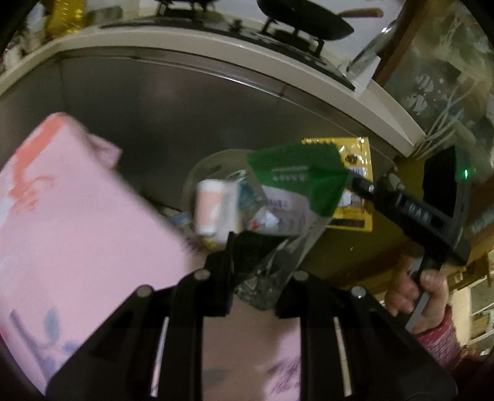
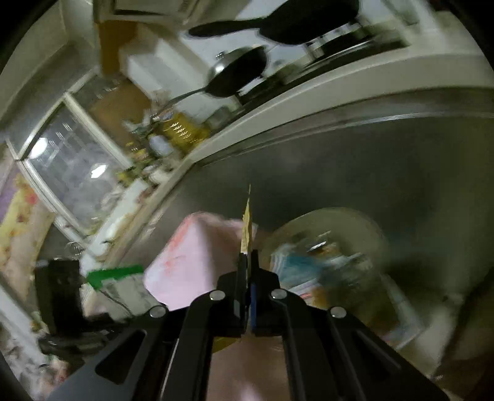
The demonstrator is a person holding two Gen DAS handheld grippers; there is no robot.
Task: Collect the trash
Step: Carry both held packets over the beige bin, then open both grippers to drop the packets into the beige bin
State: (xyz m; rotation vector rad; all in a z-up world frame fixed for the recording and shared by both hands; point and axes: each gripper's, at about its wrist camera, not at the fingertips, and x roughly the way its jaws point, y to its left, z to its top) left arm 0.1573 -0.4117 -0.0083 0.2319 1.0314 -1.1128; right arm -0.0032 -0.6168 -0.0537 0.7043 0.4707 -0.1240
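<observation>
Left hand-held gripper point(image 1: 256, 246): fingers drawn close together, clamped on the rim of a clear plastic bag point(image 1: 271, 271). The bag hangs open beyond the fingertips and holds mixed trash: a small pale pink-and-white container point(image 1: 213, 209), crumpled printed wrappers, a white label with print too blurred to read.

Right hand-held gripper point(image 2: 249, 262): fingers pressed nearly together, pinching a thin yellow packet point(image 2: 247, 228) edge-on, the packet rising straight up from the fingertips. In the left wrist view the same gripper point(image 1: 355, 182) enters from the right, carried by a hand point(image 1: 429, 296), and grips a green packet point(image 1: 299, 175) and the yellow packet point(image 1: 355, 172) together, held just above and beside the bag's open mouth.

Writing: white characters on the green packet, not legible; dark print on the yellow packet, not legible; raised letters on the right gripper's body, blurred.

Surroundings: pink floral fabric point(image 1: 77, 216) to the left of the bag; grey cabinet front point(image 1: 185, 108) behind; table edge point(image 1: 278, 58) above it, carrying a stove with a black pan point(image 1: 308, 18).
</observation>
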